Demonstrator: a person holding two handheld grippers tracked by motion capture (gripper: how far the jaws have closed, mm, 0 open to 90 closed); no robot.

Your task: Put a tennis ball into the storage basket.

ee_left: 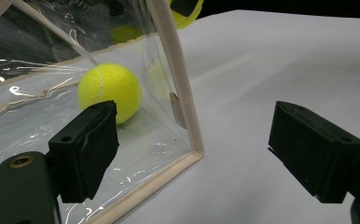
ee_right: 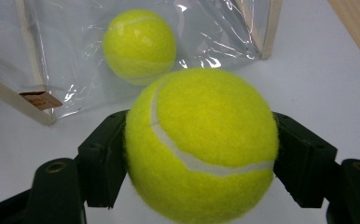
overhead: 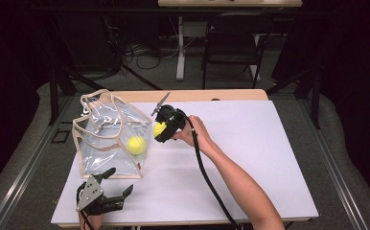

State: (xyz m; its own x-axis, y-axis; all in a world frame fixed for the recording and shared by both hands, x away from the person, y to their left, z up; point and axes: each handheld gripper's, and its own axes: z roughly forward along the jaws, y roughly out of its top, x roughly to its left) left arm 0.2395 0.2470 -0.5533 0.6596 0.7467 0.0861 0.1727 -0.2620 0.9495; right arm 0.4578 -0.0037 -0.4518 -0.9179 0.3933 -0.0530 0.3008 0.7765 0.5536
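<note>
Right gripper (overhead: 160, 128) jaws clamped on tennis ball (ee_right: 201, 144) beside clear bag (overhead: 111, 139) edge, left gripper (overhead: 118, 184) jaws wide, bare table (overhead: 250, 158) rightward.

A white table top (overhead: 250, 158) rests on a pale wooden table (overhead: 207, 95), whose far edge shows behind it. Beyond stand a black folding chair (overhead: 232, 43) and a white table leg (overhead: 180, 48), with dark cables (overhead: 144, 52) on grey floor.

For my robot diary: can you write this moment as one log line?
right gripper: shut on tennis ball | left gripper: open, beside clear bag | second ball: inside bag
</note>
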